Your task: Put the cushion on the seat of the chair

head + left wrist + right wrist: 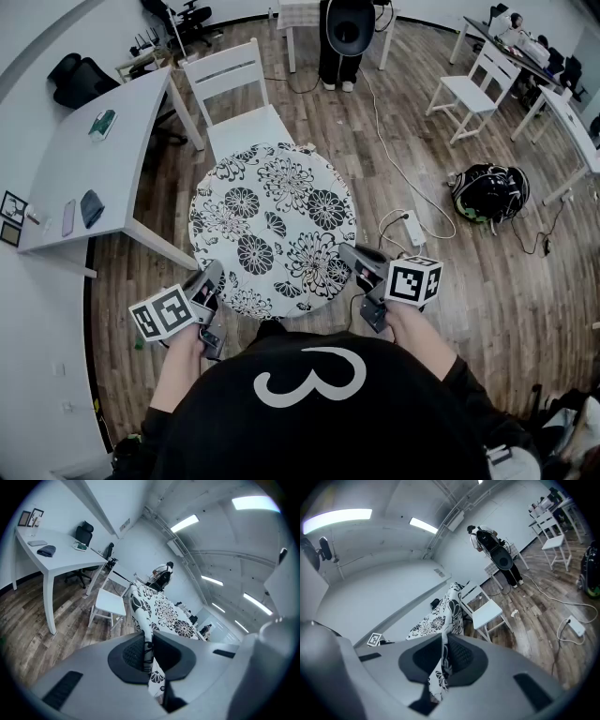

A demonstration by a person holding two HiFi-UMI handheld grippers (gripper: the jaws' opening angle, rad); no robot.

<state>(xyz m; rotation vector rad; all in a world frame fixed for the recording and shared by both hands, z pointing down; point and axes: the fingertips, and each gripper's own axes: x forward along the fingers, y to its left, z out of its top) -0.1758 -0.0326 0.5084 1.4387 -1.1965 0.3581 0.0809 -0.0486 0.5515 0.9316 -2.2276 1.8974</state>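
Note:
A round white cushion (272, 225) with black flowers hangs in the air in front of me, held by its near edge. My left gripper (214, 275) is shut on the cushion's near left rim, and my right gripper (347, 253) is shut on its near right rim. In the left gripper view the cushion (161, 611) runs away from the pinched fabric between the pads. In the right gripper view the cushion (443, 616) is clamped the same way. The white wooden chair (246, 120) stands just beyond the cushion, its seat partly hidden by it, also seen as the chair (108, 603) and the chair (487, 611).
A white desk (94, 159) with small items stands at the left. A person (342, 42) stands behind the chair by another table. More white chairs (469, 89) and desks are at the right. A backpack (489, 192) and a power strip (412, 228) with cables lie on the wooden floor.

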